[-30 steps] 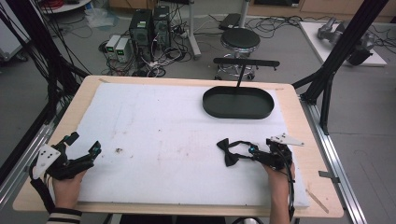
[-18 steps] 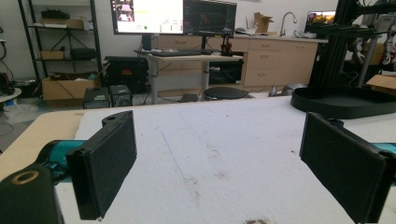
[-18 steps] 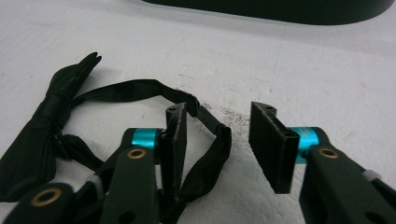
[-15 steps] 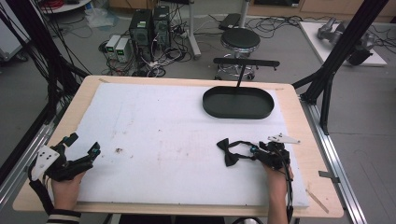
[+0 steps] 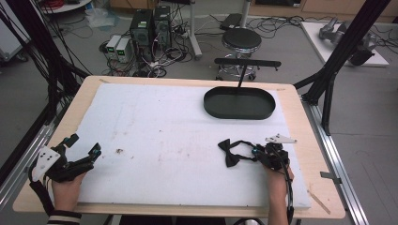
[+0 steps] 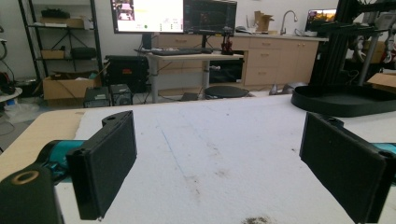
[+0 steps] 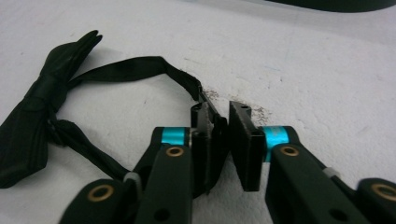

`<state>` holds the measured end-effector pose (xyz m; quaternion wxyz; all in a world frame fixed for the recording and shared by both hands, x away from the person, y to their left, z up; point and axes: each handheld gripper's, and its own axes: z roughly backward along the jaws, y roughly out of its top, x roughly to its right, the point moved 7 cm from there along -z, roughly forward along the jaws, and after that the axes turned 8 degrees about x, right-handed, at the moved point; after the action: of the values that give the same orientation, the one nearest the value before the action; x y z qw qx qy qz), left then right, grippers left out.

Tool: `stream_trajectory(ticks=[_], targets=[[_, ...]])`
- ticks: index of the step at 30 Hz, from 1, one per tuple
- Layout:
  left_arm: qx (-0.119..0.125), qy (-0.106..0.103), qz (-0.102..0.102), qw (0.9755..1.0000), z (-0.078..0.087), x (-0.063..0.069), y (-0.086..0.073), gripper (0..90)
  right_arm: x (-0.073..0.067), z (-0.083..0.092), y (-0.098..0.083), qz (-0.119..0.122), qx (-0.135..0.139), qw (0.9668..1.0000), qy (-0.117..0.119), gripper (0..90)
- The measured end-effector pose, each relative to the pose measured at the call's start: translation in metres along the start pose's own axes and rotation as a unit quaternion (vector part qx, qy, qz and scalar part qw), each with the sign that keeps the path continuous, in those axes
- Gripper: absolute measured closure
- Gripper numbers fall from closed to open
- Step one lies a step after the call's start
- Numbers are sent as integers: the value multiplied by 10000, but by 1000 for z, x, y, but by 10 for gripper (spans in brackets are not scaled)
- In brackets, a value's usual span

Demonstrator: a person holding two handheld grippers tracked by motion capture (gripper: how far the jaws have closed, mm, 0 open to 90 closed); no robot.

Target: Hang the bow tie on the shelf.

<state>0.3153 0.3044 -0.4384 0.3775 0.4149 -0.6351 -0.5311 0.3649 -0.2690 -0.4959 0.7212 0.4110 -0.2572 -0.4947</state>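
White foam: it covers the surface (image 5: 155,122), and the wood edge shows all round it.
Left gripper (image 5: 77,152): it sits low at the near left corner, held in a hand, far from the other things. Its fingers (image 6: 107,161) are wide apart with nothing between them.
Crumbs: a small dark speck (image 5: 119,151) lies on the foam just past the left gripper.
Bow tie (image 5: 230,152): black, lying flat on the foam near the right front. Its thin strap (image 7: 135,69) makes a loop that runs back to the right gripper.
Right gripper (image 7: 223,126): it is low on the foam just right of the bow tie. Its fingers are almost together, with a small gap. The end of the strap lies against the left finger, but I cannot tell if it is really pinched.
Tray (image 5: 239,104): a black oval tray stands empty at the far right of the foam, well apart from the bow tie.
Step now: I think this is the grab step, with the right gripper at the strap end and the bow tie not lifted yet.
Next move: the fingers should close tight on the strap first. Then a slow lift, so the bow does not slip out, and likely a carry over to the tray.
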Motion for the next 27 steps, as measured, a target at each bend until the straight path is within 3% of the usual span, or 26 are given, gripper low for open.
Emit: stream_trajectory(ticks=[9, 13, 15, 19, 23, 25, 27], targets=[[10, -5, 2, 10000, 0, 0, 0, 114, -4, 0, 0, 204, -5, 9998, 39, 862], [30, 2, 27, 10000, 0, 0, 1, 114, -6, 4, 6, 523, 250, 9983, -118, 866], [33, 2, 25, 10000, 0, 0, 1, 114, -9, 8, 11, 827, 454, 9954, -186, 867], [43, -1, 27, 10000, 0, 0, 1, 115, -15, 17, 23, 1293, 924, 9862, -456, 869], [46, -4, 26, 10000, 1, 0, 1, 115, -20, 29, 35, 1390, 1437, 9783, -545, 869], [47, -12, 33, 10000, 0, 0, 1, 115, -23, 34, 42, 1508, 1726, 9720, -529, 869], [59, -15, 38, 10000, 0, 1, 1, 115, -26, 38, 47, 1529, 1912, 9680, -548, 869]])
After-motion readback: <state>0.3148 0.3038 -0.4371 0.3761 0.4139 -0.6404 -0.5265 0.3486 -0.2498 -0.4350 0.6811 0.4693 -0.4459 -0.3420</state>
